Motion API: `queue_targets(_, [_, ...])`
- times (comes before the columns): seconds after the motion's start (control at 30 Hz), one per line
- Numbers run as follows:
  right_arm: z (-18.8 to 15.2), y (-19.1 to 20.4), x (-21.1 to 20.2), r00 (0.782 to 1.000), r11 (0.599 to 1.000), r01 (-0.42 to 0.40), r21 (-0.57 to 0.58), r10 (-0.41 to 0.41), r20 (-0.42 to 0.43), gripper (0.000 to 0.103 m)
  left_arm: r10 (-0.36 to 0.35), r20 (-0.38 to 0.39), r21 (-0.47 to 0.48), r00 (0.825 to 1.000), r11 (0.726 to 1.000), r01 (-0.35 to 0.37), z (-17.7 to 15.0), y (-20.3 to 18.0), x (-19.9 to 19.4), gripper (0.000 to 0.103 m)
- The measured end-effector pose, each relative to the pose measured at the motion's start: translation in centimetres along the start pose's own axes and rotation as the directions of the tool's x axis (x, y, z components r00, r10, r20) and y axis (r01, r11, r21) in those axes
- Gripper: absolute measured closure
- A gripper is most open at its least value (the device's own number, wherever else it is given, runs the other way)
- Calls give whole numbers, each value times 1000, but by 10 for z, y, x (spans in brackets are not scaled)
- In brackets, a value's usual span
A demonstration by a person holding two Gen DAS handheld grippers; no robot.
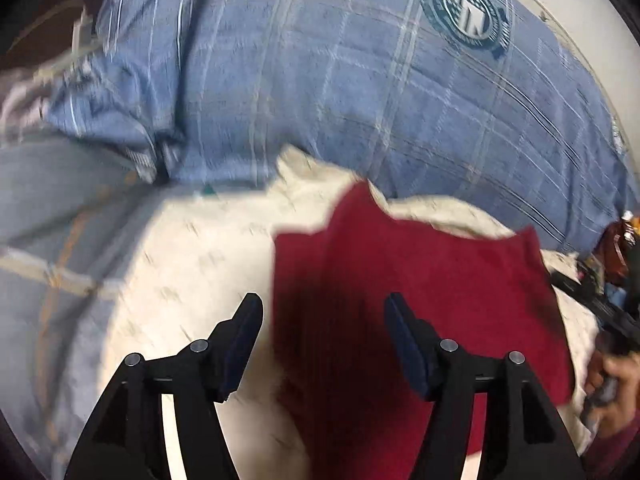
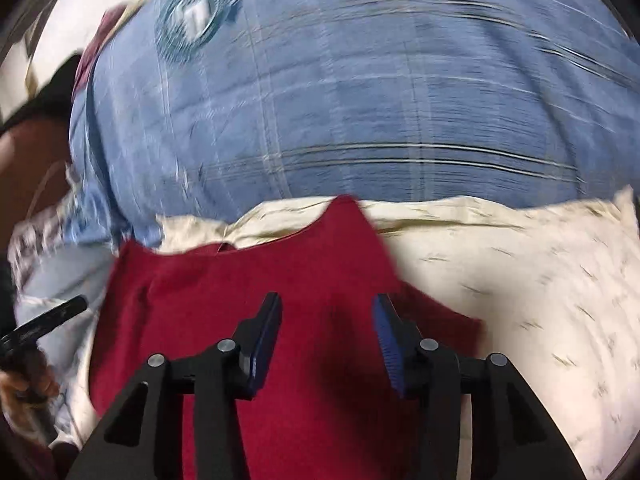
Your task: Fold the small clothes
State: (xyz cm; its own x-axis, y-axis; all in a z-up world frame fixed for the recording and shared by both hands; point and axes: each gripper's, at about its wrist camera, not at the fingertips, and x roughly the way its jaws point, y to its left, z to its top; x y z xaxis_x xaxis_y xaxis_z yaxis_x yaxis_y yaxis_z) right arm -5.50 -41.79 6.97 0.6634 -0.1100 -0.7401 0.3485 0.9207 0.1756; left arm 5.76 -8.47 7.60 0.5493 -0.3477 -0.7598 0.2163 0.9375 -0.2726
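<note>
A small dark red garment (image 1: 420,280) lies flat on a cream patterned sheet (image 1: 192,264). It also shows in the right wrist view (image 2: 248,280). My left gripper (image 1: 324,308) is open and empty, held above the garment's left edge. My right gripper (image 2: 327,308) is open and empty, held above the middle of the garment. The other hand-held gripper (image 2: 44,320) shows at the left edge of the right wrist view. Both views are blurred by motion.
A large blue checked pillow (image 1: 340,72) with a round teal emblem (image 1: 466,12) lies behind the garment; it also shows in the right wrist view (image 2: 360,100). Blue-grey bedding (image 1: 48,220) lies to the left. The person's hand (image 1: 616,392) is at the right edge.
</note>
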Motion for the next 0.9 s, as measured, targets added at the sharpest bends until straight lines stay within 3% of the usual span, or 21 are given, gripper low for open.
queue_targets(0.07, [8, -6, 27, 1000, 999, 27, 42, -26, -16, 57, -15, -44, 5, 999, 1000, 15, -12, -4, 11, 40])
queue_targets(0.13, [12, -23, 57, 993, 990, 103, 95, -97, -64, 56, 10, -82, 29, 997, 1000, -7, -22, -6, 24, 40])
queue_targets(0.2, [9, -40, 77, 989, 982, 97, 163, -77, -128, 60, 20, -95, 39, 995, 999, -16, -24, -7, 29, 40])
queue_targets(0.37, [-6, -43, 19, 998, 988, 5, 155, 3, -56, 55, -32, -56, 28, 998, 999, 34, -24, 8, 6, 38])
queue_targets(0.43, [-20, -44, -8, 999, 992, -12, 125, 18, -48, 43, -48, -45, 17, 998, 999, 49, -31, 18, 1, 35])
queue_targets(0.5, [-39, -46, -34, 999, 995, -4, 100, 9, -50, 41, -62, -46, 3, 997, 998, 62, -40, 24, -6, 35])
queue_targets(0.67, [-79, -41, -65, 996, 999, 3, 39, 0, -87, 43, -66, -60, -3, 996, 998, 66, -52, 25, -16, 35])
queue_targets(0.77, [-90, -36, -56, 994, 1000, 6, 26, -3, -108, 44, -83, -52, 7, 995, 996, 83, -59, 18, -24, 35])
queue_targets(0.87, [-92, -39, -47, 995, 998, 31, 48, -27, -95, 51, -77, -55, 15, 996, 997, 78, -68, 18, -26, 35])
queue_targets(0.9, [-90, -40, -47, 996, 998, 30, 56, -25, -83, 58, -72, -59, 10, 996, 997, 72, -70, 20, -25, 35])
